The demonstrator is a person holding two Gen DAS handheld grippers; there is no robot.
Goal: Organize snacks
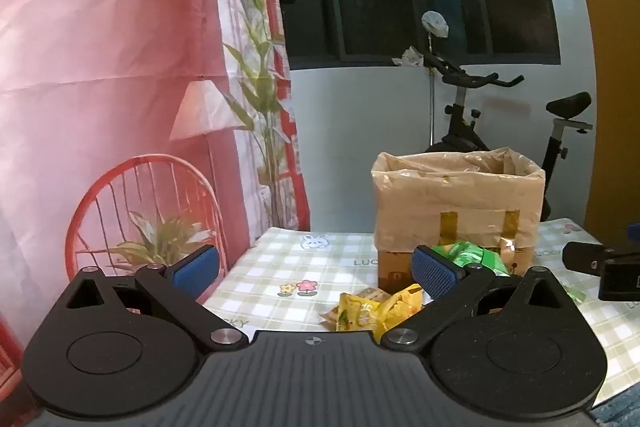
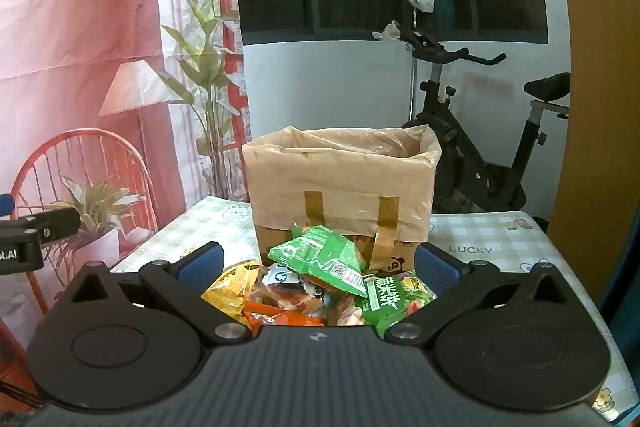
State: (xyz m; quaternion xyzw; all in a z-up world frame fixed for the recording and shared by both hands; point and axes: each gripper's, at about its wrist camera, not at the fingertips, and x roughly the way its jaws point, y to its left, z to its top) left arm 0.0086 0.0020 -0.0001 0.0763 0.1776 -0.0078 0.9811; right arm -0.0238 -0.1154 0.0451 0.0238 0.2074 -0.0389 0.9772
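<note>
The snacks (image 2: 320,279) lie in a loose heap on the tabletop (image 2: 500,239), touching the near face of the box (image 2: 340,187). On top sits a green packet (image 2: 320,255), tilted and leaning toward the box; another green packet with white lettering (image 2: 388,297) lies to its right, yellow packets (image 2: 234,283) to the left, and orange and white wrappers are mixed in between. From the left wrist view a few yellow packets (image 1: 376,309) lie slightly apart on the near left side of the heap, with a green one (image 1: 472,255) against the box (image 1: 456,195).

The box stands upright at the far middle of the tabletop, lined with a thin plastic bag folded over its rim and taped down with brown strips. Its inside cannot be seen from either camera, so whether any snack is already in it cannot be told.

Judging from the size of the heap outside the box, the task looks to be at or near its start: most or all of the packets are left to move.

The right gripper (image 2: 318,263) hovers just near of the heap, jaws wide apart and holding nothing. The left gripper (image 1: 316,267) hovers to the left of the heap, jaws likewise apart and empty.

Behind the tabletop stand an exercise bike (image 2: 480,131) and a printed pink backdrop (image 2: 80,27)
</note>
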